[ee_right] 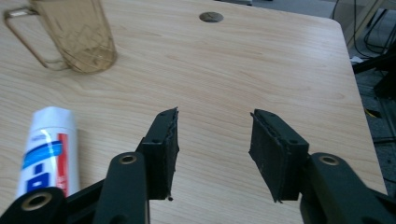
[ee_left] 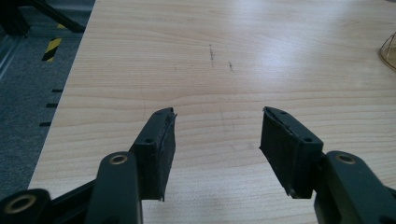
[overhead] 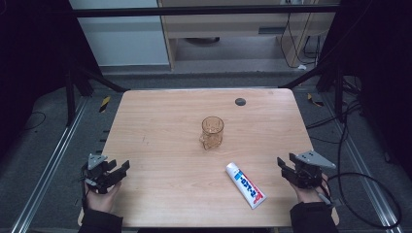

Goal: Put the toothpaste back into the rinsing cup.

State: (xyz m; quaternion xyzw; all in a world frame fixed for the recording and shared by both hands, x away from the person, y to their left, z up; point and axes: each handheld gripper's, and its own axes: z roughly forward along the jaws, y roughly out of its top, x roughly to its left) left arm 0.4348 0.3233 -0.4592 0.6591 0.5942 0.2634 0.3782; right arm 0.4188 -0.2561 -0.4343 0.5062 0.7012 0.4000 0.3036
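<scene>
Toothpaste tube [overhead: 245, 185] lies flat on desk [overhead: 160, 145], near right, just left of right claw [overhead: 285, 166]. Glass mug [overhead: 212, 132] upright mid-desk. Left claw [overhead: 122, 167] near left. Both claws released, holding nothing, likely ready to reach.

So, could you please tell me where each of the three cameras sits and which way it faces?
High view: above the person's side, looking forward and down on the table; both forearms, left gripper and right gripper show.
Left gripper view: rides the left gripper, looking along its open jaws across bare wood.
Right gripper view: rides the right gripper, facing the far table edge.
Shared: mug and toothpaste tube appear in high and right gripper views.
</scene>
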